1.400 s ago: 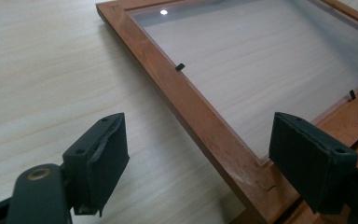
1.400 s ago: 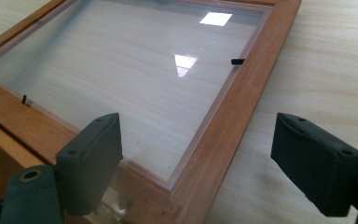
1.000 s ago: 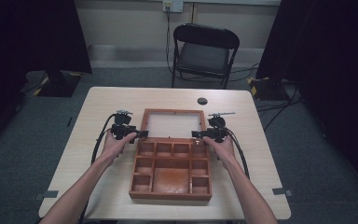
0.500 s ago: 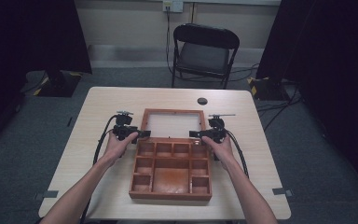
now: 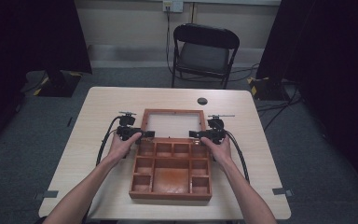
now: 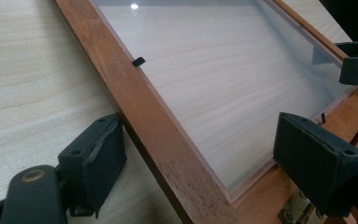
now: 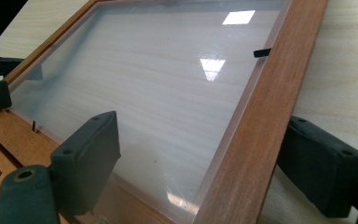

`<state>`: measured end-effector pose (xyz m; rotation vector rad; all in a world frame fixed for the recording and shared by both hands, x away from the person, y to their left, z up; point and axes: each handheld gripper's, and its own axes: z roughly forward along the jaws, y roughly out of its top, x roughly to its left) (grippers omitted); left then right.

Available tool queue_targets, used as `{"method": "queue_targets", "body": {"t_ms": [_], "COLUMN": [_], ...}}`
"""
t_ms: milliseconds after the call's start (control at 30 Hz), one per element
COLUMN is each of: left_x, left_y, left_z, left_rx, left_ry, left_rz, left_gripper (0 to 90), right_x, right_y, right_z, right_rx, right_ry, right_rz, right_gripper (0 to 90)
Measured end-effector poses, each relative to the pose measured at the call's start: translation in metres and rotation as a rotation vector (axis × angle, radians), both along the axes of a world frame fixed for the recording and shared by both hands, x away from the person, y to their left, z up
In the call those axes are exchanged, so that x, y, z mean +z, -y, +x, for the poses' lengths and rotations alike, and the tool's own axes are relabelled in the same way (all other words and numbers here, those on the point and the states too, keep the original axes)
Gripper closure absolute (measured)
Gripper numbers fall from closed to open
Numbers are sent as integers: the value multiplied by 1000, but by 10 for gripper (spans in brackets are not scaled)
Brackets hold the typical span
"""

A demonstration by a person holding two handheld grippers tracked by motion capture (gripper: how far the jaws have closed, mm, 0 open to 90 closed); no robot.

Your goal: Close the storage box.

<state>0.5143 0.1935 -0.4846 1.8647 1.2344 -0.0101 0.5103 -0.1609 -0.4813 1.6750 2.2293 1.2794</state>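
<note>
So the wooden box (image 5: 171,170) sits open in the middle of the table (image 5: 102,107), its glass-paned lid (image 5: 172,123) lying flat behind the compartments. The left gripper (image 5: 144,134) straddles the lid's left rail, and its fingers (image 6: 95,158) have just been opening, with clear gaps around the wood. The right gripper (image 5: 195,134) does the same on the right rail, fingers (image 7: 91,156) spread, not pinching.
</note>
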Motion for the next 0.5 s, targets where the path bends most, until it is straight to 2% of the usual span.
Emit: {"method": "queue_targets", "body": {"t_ms": [200,267,367,400,433,500], "left_x": [2,2,3,4,5,6], "left_y": [1,1,1,1,2,2], "left_z": [2,2,1,1,0,0], "left_rx": [-5,-5,-10,-15,-21,-21], "left_ry": [-10,-14,8,1,17,26], "left_rz": [12,-1,6,-3,2,10], "left_gripper": [160,177,186,186,201,202], "right_x": [2,3,6,6,8,9], "right_y": [-3,-3,-4,-4,-5,-5], "right_z": [-3,-3,-5,-5,-5,-6], "right_rx": [-25,-24,-25,-25,-31,-31], "right_ry": [17,26,42,42,68,76], "right_rz": [-21,-23,-42,-42,-51,-57], "right_gripper": [145,145,150,150,169,176]}}
